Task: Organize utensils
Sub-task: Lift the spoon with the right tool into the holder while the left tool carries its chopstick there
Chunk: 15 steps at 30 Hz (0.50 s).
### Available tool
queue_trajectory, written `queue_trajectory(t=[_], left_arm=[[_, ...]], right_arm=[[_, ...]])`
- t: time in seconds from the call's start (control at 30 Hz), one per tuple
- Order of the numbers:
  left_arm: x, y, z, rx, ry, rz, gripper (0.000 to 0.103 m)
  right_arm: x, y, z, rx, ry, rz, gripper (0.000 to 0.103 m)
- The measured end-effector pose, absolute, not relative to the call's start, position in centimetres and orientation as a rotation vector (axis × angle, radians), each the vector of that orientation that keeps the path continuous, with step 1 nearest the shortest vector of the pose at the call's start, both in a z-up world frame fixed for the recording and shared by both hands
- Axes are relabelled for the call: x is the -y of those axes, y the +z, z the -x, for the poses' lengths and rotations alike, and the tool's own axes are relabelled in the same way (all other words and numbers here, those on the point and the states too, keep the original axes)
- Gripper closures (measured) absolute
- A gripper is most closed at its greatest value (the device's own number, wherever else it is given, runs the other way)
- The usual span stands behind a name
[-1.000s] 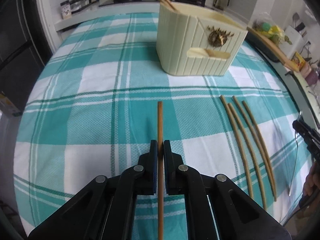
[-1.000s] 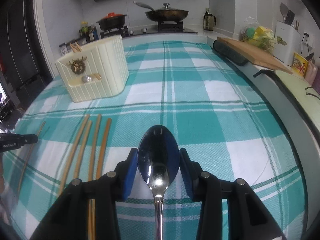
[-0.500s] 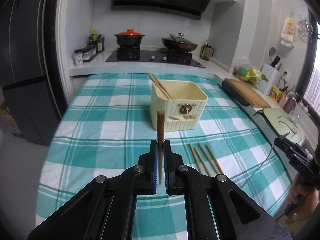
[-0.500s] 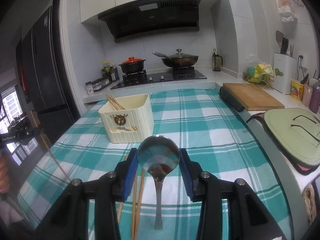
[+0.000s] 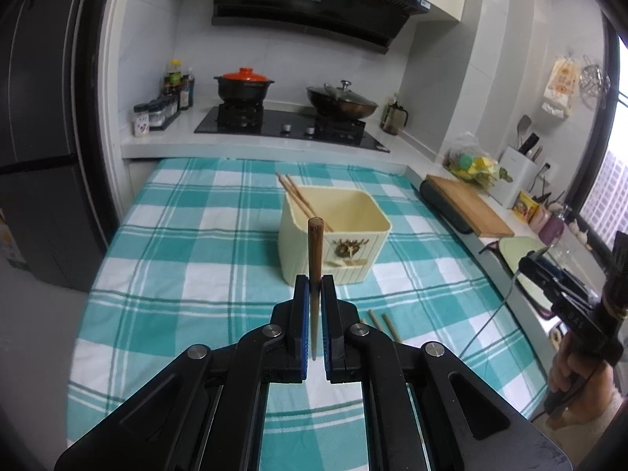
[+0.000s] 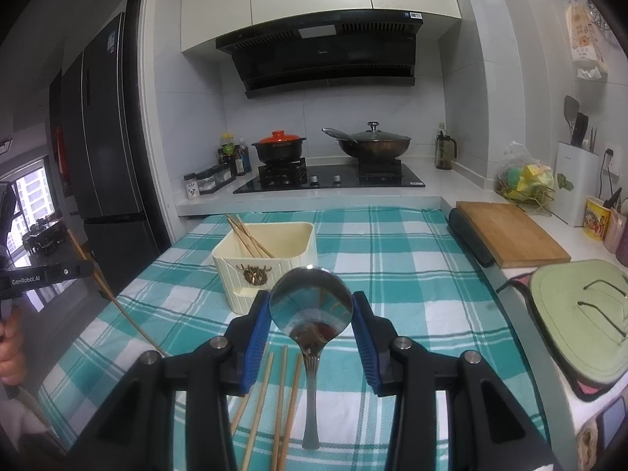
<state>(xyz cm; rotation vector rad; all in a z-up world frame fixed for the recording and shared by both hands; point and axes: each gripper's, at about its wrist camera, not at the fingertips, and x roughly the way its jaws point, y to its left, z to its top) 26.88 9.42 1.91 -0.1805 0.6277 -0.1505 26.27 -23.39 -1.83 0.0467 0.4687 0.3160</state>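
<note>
Left wrist view: the left gripper point(image 5: 315, 286) is clamped on a chopstick point(image 5: 314, 251), its blue pads pressing the thin wooden stick on both sides. The stick points forward and up, its blunt square end lined up with the cream holder point(image 5: 333, 237) standing farther off on the checked cloth point(image 5: 188, 259). Two chopsticks already lean in the holder's far-left corner. A chopstick is light, stiff and smooth, so I judge it likely to pivot or slip in a pinch; a hold near the middle, as here, should keep it steady. The tips of loose chopsticks point(image 5: 382, 324) peek out just right of the gripper, lying on the cloth.

Right wrist view: the right gripper point(image 6: 311, 314) grips a spoon point(image 6: 311, 310) by the edges of its bowl, with the handle hanging down toward the cloth. The polished metal is hard, slippery and heavier than the wood; held by the rounded bowl edges it could swing or slide, I think, and the neck would be a surer place. The holder is ribbed plastic with a small metal emblem on its near face and sits beyond and left of the spoon. Three loose chopsticks lie below, near left.
</note>
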Motion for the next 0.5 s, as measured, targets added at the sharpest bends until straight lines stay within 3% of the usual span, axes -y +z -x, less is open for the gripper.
queue_trajectory(t=[0.3,0.5], left_arm=[[-9.1,10.3,-34.0,-0.455,-0.144,0.172,0.099],[-7.7,9.7,-41.2,-0.464,-0.106,0.148,0.099]], right_arm=[[20.1,5.6,-34.0,-0.335,0.378,-0.010,0.061],[17.2,8.8,-40.4,-0.252,0.415,-0.021,0.061]])
